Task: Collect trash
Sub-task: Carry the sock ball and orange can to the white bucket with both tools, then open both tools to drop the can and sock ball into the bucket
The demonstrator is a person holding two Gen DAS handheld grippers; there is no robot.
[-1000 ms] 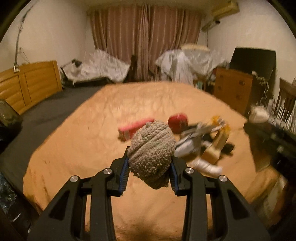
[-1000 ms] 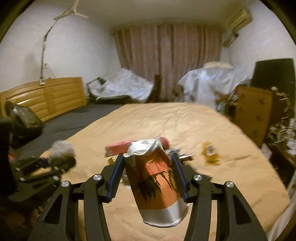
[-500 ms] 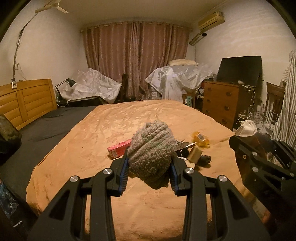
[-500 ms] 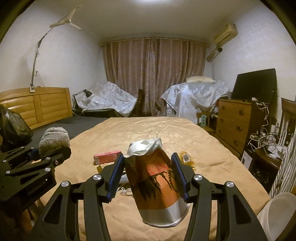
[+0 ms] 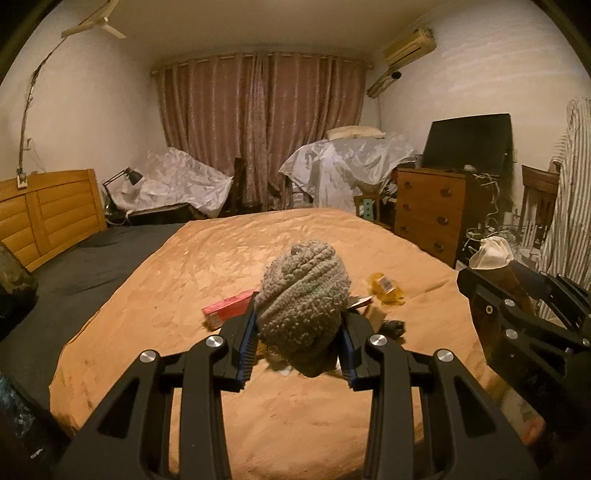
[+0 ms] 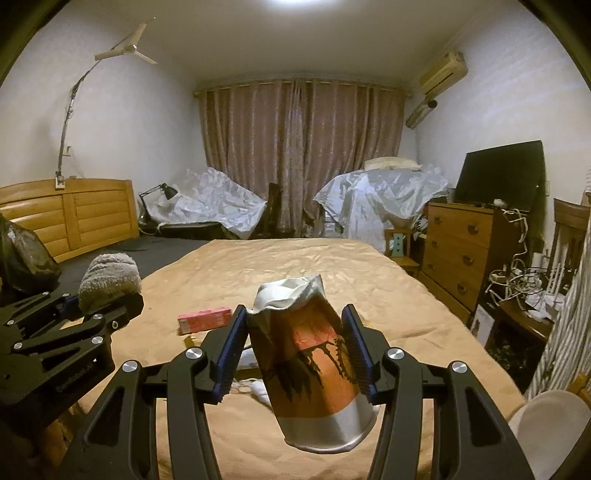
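Two pieces of trash are held clear above the bed (image 5: 184, 280): a grey knitted ball (image 5: 303, 306) is clamped in the left gripper (image 5: 297, 343), and a crumpled paper cup (image 6: 310, 362), rim pointing away, is pinched in the right gripper (image 6: 295, 350). Below them on the tan blanket lie a pink box (image 5: 229, 308), a yellow wrapper (image 5: 386, 290) and smaller scraps. A wooden dresser (image 6: 458, 254) stands right of the bed.

Dim warm light, ceiling lamp (image 6: 303, 3) glare (right wrist view), sharp focus, fisheye-bent edges, dark corners
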